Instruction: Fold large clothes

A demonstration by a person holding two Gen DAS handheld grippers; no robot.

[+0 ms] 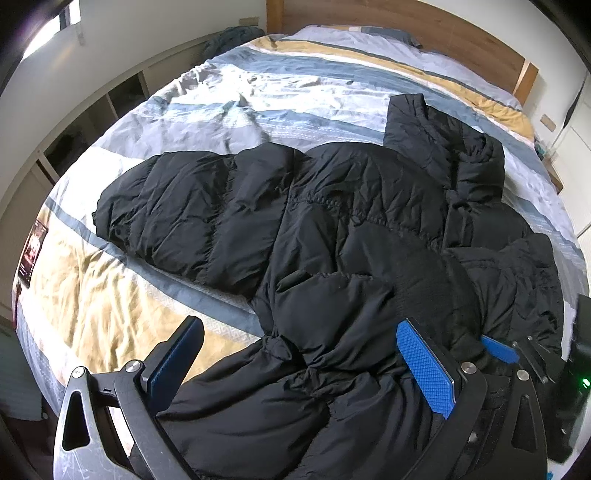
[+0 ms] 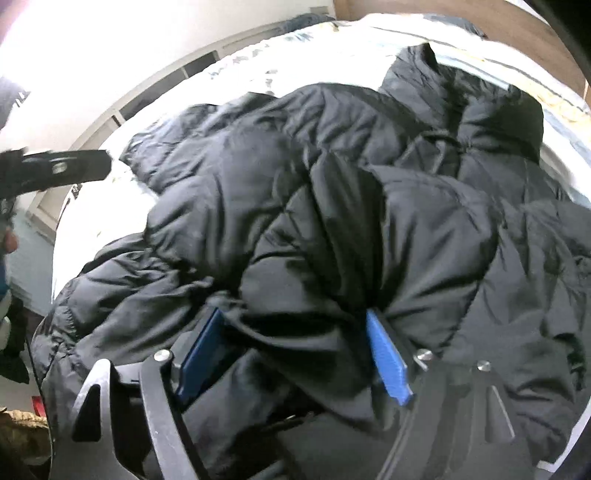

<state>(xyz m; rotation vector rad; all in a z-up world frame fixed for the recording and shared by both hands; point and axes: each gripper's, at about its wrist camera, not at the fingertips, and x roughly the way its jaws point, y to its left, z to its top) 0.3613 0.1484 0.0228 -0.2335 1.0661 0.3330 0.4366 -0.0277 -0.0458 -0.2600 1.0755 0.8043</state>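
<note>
both grippers (image 1: 299, 354) (image 2: 295, 354) tilt down, jaws spread, over the black jacket (image 1: 332, 229).

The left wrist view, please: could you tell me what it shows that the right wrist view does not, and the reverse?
Only the left wrist view shows the striped duvet in clear colour, the wooden headboard, a dark screen-like item at the bed's left edge, and the open left gripper over the jacket's lower part.

Only the right wrist view shows the right gripper with its jaws spread and a fold of the jacket between them.

Both show the black puffer jacket spread on the bed, with its collar far right.
</note>
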